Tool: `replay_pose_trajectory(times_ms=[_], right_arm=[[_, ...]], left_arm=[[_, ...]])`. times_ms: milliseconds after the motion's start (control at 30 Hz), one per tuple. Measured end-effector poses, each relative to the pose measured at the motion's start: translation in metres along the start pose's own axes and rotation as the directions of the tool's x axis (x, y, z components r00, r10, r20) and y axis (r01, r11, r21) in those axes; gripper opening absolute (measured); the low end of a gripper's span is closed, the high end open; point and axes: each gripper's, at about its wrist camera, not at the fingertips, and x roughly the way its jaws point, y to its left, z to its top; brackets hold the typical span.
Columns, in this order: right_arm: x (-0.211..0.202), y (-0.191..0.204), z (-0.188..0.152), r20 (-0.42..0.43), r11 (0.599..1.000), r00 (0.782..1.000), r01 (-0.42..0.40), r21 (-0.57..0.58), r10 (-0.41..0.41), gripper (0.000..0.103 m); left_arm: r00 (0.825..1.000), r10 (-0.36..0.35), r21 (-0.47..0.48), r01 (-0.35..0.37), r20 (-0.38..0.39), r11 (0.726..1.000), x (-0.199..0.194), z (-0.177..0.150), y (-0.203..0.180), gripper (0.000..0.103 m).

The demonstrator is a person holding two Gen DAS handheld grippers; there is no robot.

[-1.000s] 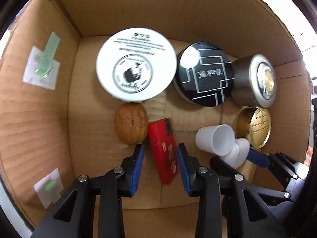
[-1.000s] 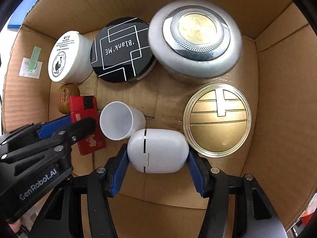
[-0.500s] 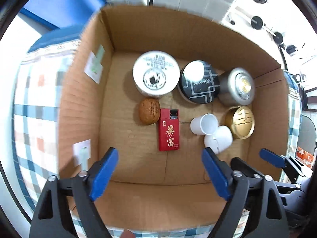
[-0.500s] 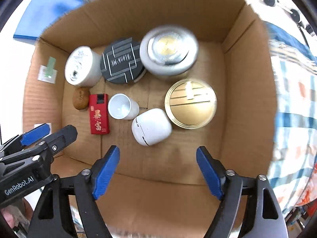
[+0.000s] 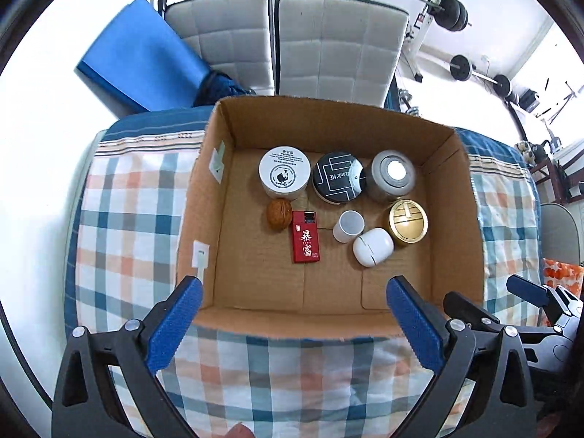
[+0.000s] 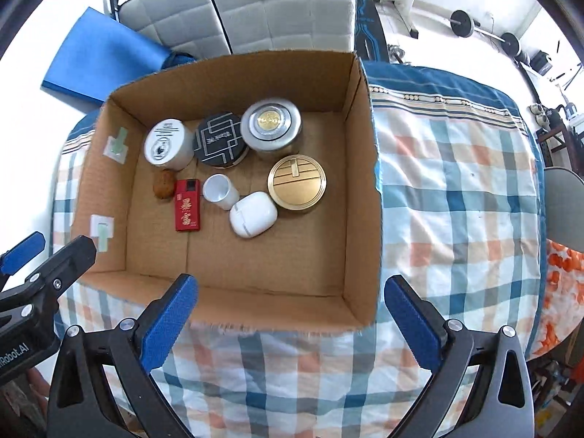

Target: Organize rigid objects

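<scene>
An open cardboard box (image 5: 321,314) (image 6: 361,182) stands on a checked cloth. Inside lie a white jar (image 5: 284,175) (image 6: 166,144), a black tin (image 5: 338,177) (image 6: 219,138), a silver tin (image 5: 392,175) (image 6: 272,124), a gold tin (image 5: 408,221) (image 6: 296,182), a walnut (image 5: 279,214) (image 6: 163,183), a red box (image 5: 305,241) (image 6: 187,209), a white cup (image 5: 348,225) (image 6: 219,190) and a white earbud case (image 5: 372,252) (image 6: 253,213). My left gripper (image 5: 294,323) and right gripper (image 6: 292,321) are both open and empty, held above the box's near wall.
The checked cloth (image 6: 456,189) (image 5: 124,219) covers the surface around the box. A grey padded panel (image 5: 281,40) and a blue mat (image 5: 138,54) lie behind it. Weights (image 5: 452,14) stand at the back right. An orange patterned cloth (image 6: 562,277) lies at the right.
Both grippers opened, let go of the red box and the earbud case, and drew back up out of the cardboard box. Both items now lie on its floor.
</scene>
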Motion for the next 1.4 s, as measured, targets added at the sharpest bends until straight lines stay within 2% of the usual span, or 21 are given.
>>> replay_pose_trajectory(times_ms=[267, 400, 600, 867, 1100, 1400], right_arm=[[-0.052, -0.002, -0.027, 0.075, 0.999, 0.997, -0.031, -0.010, 0.031, 0.103], [-0.089, -0.008, -0.044, 0.138, 0.999, 0.990, -0.041, -0.008, 0.042, 0.103], [-0.153, -0.018, -0.074, 0.245, 0.999, 0.969, -0.037, -0.001, 0.036, 0.103], [-0.226, -0.028, -0.107, 0.372, 1.000, 0.928, 0.002, -0.007, 0.000, 0.103], [-0.265, -0.038, -0.127, 0.430, 1.000, 0.903, -0.002, 0.007, -0.001, 0.103], [-0.288, -0.040, -0.142, 0.459, 1.000, 0.888, 0.006, 0.003, -0.007, 0.103]], left_arm=[[0.996, 0.024, -0.003, -0.024, 0.087, 1.000, -0.054, -0.022, -0.006, 0.103], [0.991, 0.026, -0.002, -0.026, 0.131, 1.000, -0.087, -0.034, -0.012, 0.103], [0.975, 0.008, 0.009, -0.010, 0.221, 1.000, -0.142, -0.051, -0.023, 0.103], [0.951, 0.031, 0.015, -0.038, 0.307, 0.999, -0.194, -0.073, -0.033, 0.103], [0.938, 0.009, 0.020, -0.017, 0.346, 1.000, -0.224, -0.086, -0.039, 0.103], [0.923, 0.009, 0.020, -0.018, 0.385, 1.000, -0.244, -0.093, -0.043, 0.103]])
